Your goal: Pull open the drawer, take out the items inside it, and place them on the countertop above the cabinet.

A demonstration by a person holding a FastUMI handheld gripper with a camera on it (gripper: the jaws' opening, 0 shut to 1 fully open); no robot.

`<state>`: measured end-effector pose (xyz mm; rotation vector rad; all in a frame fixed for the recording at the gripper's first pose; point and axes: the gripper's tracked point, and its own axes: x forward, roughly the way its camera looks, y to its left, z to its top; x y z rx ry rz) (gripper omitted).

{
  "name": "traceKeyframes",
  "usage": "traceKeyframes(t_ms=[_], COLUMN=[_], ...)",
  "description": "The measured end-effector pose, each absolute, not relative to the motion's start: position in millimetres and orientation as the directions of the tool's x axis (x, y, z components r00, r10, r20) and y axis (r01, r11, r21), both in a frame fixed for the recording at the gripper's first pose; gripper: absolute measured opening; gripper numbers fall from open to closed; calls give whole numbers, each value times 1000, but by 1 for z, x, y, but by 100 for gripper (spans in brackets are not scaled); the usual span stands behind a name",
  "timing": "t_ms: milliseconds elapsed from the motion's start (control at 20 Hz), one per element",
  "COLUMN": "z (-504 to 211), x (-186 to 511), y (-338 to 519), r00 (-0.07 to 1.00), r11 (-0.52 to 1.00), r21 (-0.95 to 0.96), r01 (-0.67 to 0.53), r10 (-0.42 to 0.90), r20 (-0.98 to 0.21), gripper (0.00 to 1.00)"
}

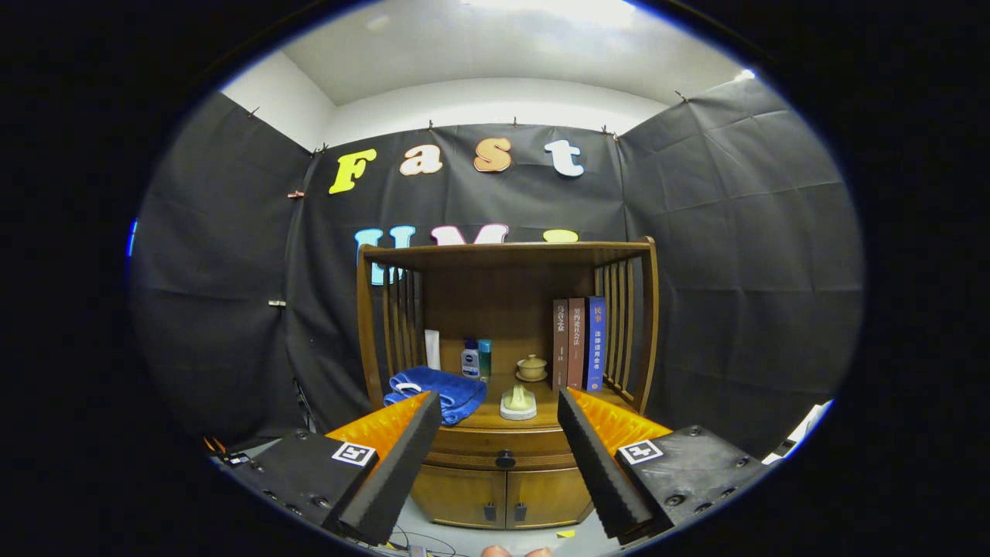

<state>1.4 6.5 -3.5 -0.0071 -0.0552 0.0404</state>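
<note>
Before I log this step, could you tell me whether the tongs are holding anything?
Nothing is held: the tongs are open, apart from the cabinet, with the closed drawer's knob beyond them.

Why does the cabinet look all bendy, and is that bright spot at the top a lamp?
In the gripper view, the fisheye lens bows the cabinet posts outward; the real wood is probably straight. The white patch on the ceiling is overexposed glare, likely from a light. The drawer knob looks sharp, centred between the open jaws of the gripper, which touch nothing.
</note>
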Motion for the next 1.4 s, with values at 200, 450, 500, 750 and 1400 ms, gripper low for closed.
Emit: traceKeyframes(t_ms=[200,450,500,750,1400], z=[-2,-2,-3,-5,2], x=[0,0,0,0,-1], y=[6,8,8,12,12], r00=[997,997,997,997,995], r11=[999,999,999,998,999], r21=[-9,-5,-6,-11,-10], r01=[-40,-47,-48,-54,-52], r10=[40,47,48,54,53], r20=[63,66,64,62,87], gripper=[98,98,98,98,98])
